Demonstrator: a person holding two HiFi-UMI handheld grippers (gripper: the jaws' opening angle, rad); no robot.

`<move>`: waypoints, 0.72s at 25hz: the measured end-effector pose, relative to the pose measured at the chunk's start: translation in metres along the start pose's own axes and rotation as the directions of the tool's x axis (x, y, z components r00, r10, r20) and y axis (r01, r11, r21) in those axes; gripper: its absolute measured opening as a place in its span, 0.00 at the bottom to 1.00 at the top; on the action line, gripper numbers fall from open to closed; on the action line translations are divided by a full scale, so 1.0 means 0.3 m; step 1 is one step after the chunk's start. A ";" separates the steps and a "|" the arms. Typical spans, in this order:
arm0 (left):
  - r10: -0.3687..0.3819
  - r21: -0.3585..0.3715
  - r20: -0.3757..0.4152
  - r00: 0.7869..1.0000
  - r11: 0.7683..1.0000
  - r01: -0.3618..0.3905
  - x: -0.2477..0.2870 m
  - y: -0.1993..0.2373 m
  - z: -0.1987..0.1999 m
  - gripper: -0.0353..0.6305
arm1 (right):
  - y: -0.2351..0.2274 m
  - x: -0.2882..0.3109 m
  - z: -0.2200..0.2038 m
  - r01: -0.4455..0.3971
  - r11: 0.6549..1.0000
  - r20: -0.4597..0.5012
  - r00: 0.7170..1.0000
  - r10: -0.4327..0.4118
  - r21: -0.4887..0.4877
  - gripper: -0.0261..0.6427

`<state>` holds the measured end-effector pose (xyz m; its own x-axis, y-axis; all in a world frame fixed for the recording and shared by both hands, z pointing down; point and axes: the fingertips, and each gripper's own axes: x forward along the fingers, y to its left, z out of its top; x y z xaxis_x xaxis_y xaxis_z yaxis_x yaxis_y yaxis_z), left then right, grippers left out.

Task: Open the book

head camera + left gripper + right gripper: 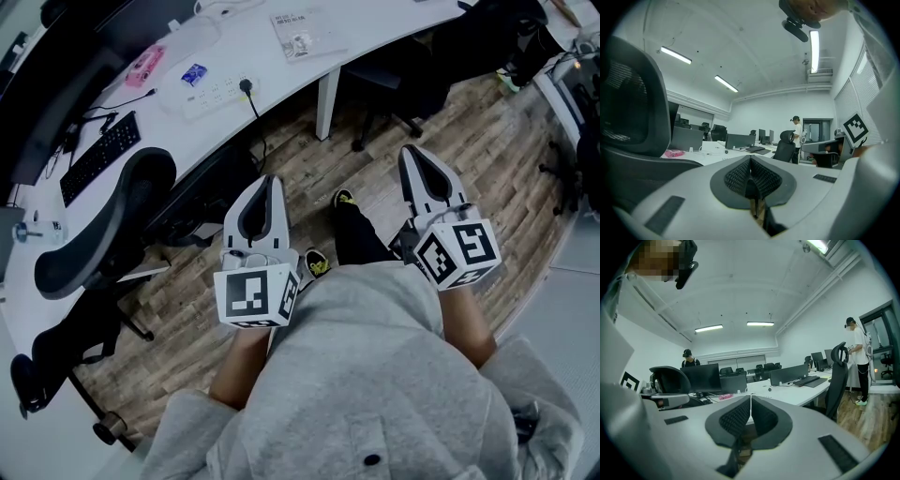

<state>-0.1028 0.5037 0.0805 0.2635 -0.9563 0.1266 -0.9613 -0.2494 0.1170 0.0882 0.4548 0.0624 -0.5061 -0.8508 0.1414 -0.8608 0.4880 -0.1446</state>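
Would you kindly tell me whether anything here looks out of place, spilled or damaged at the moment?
Nothing stands out. The book lies flat on the white desk, nothing is spilled or broken, and the left gripper and right gripper are both shut and empty, held above the wooden floor short of the desk.

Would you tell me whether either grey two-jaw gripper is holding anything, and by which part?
Nothing is held: the grey left gripper and the grey right gripper both have their jaws shut together with nothing between them.
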 end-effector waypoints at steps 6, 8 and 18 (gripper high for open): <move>-0.008 0.011 0.013 1.000 1.000 0.008 0.038 0.011 0.005 0.07 | -0.030 0.039 0.015 0.008 1.000 0.016 1.000 -0.008 -0.016 0.08; -0.007 0.011 0.014 1.000 1.000 0.007 0.052 0.016 0.003 0.07 | -0.039 0.055 0.022 0.007 1.000 0.024 1.000 -0.007 -0.018 0.08; -0.029 0.034 0.004 1.000 0.999 0.029 0.260 0.053 0.001 0.07 | -0.169 0.239 0.059 -0.001 0.998 0.027 1.000 0.003 -0.062 0.08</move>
<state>-0.0975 0.4253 0.0917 0.2909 -0.9493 0.1192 -0.9555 -0.2818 0.0870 0.0963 0.3656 0.0625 -0.5067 -0.8544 0.1149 -0.8620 0.4999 -0.0837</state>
